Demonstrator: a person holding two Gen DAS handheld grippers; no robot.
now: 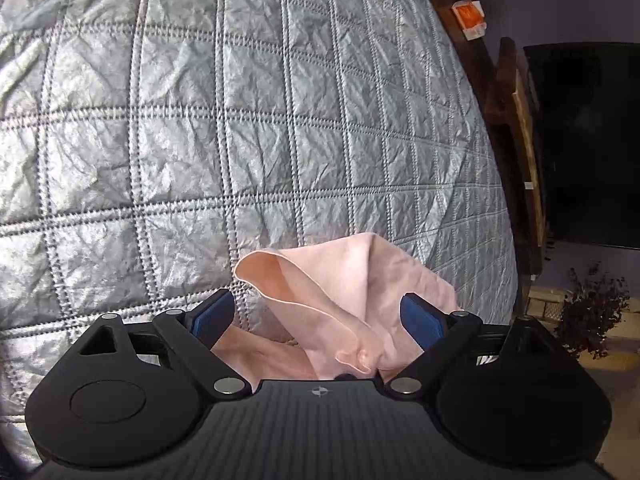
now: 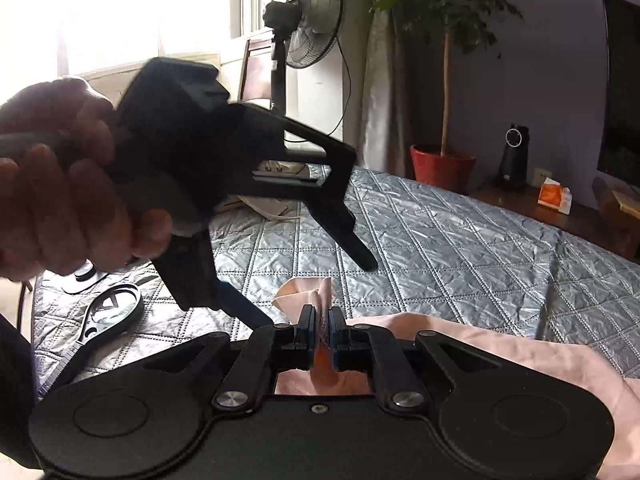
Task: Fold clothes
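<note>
The quilted bedspread [image 1: 280, 120] is shiny silver-grey, stitched in a grid of squares. The garment [image 1: 352, 280] near its edge is pale pink and plain. Both grippers are black with blue pads [image 1: 420, 316]. The plant pot [image 2: 442, 168] is red, the wall [image 2: 540, 60] purple.

Left claw [image 1: 318, 316] wide apart, angled downward; right claw [image 2: 321, 334] pinched closed.
</note>
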